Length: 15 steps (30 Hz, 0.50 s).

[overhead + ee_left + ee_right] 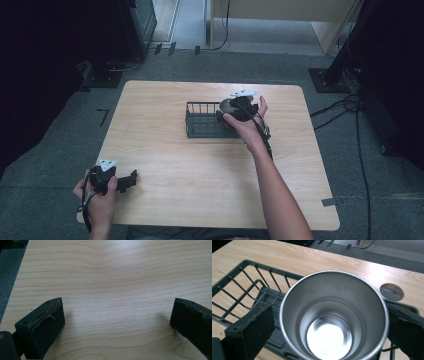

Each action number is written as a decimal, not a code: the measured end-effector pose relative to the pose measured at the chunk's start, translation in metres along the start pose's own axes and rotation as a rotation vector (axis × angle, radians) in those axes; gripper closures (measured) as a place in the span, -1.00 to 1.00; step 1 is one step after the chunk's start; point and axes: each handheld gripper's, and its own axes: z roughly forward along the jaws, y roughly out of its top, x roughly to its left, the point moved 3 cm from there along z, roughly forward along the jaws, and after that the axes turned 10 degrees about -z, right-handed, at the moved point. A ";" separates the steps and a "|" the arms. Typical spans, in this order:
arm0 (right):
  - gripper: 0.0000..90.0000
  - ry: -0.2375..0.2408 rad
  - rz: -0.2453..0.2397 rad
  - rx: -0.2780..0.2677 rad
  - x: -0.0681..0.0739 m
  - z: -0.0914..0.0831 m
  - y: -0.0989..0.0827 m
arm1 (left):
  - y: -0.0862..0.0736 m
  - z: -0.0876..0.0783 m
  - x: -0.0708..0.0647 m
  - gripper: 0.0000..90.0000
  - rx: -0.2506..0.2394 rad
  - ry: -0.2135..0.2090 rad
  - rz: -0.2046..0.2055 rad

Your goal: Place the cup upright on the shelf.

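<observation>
A steel cup (332, 315) sits between the jaws of my right gripper (329, 327), its open mouth turned toward the camera; both pads press its sides. The cup (227, 106) is held over the right end of a dark wire rack (202, 120) at the middle of the wooden table (200, 165). Bars of the rack (242, 285) run behind and under the cup. My left gripper (131, 180) rests near the table's front left corner. Its jaws stand wide apart over bare wood, and the left gripper (117, 322) holds nothing.
A round cable hole (392, 292) is cut in the tabletop just behind the cup. Cables (345, 107) trail on the grey floor right of the table. Dark stands and equipment (135, 25) sit beyond the far edge.
</observation>
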 end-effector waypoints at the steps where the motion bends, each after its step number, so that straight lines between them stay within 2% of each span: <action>1: -1.00 0.002 -0.005 0.001 0.000 -0.002 0.000 | 0.000 0.000 0.000 -1.00 0.000 0.000 0.000; 15: -1.00 -0.013 -0.003 -0.028 -0.011 -0.032 -0.008 | 0.000 0.000 0.000 -1.00 0.000 0.000 0.001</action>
